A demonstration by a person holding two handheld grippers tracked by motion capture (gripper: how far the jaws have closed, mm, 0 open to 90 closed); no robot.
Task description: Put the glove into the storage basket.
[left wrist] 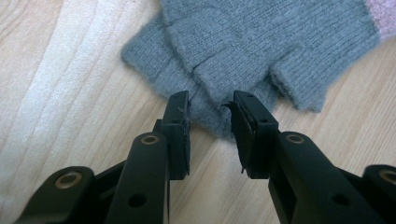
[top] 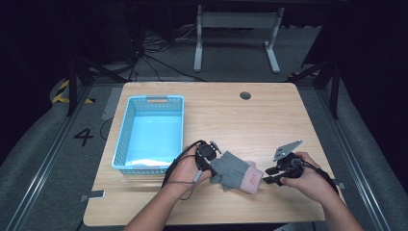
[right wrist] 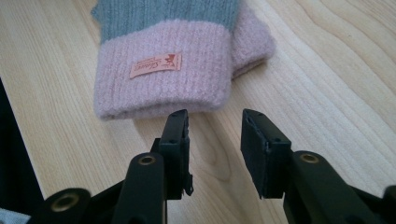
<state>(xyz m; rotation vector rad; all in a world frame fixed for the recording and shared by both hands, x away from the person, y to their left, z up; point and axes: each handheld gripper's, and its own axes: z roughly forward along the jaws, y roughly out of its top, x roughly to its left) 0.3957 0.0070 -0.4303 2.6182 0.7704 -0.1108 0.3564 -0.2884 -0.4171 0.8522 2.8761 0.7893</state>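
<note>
Left gripper (left wrist: 211,109) and right gripper (right wrist: 215,126): jaws parted.

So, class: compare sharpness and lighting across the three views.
High view: table evenly lit, surroundings dark, detail soft. Left gripper view: glove knit crisp, near tongs softer. Right gripper view: pink cuff and its label sharp.

Looks like a lab or test bay rather than a home: bare wooden table (top: 269,120) on grey carpet, floor rails (top: 45,159) at 9 o'clock, hazard tape (top: 61,91) at 10, loose cables (top: 154,57) at 11, desk frame (top: 235,33) at 12.
</note>
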